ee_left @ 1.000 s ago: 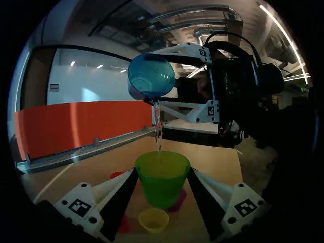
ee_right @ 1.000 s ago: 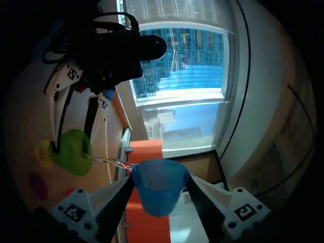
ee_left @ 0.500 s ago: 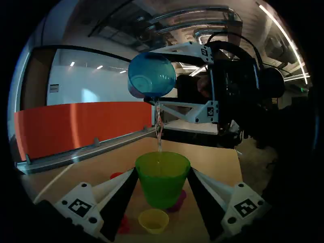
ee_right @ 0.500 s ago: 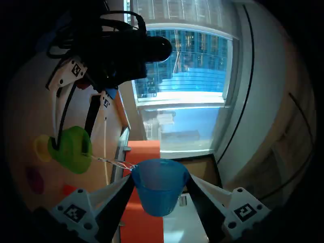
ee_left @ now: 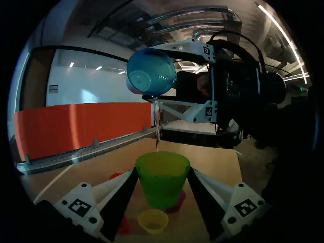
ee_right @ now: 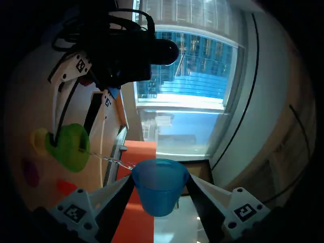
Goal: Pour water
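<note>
Left gripper [ee_left: 163, 178] is clamped tight on the green cup [ee_left: 162, 186], held upright. Right gripper [ee_right: 160, 188] has both fingers squeezing the blue cup [ee_left: 150, 77], tipped over at 12 o'clock from the green one, with a thin water stream [ee_left: 156, 125] dropping into it.

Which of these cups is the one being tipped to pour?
The blue cup, raised and tilted, with a stream of water running from its rim. The green cup beneath is upright, catching it; the yellow cup sits on the table.
</note>
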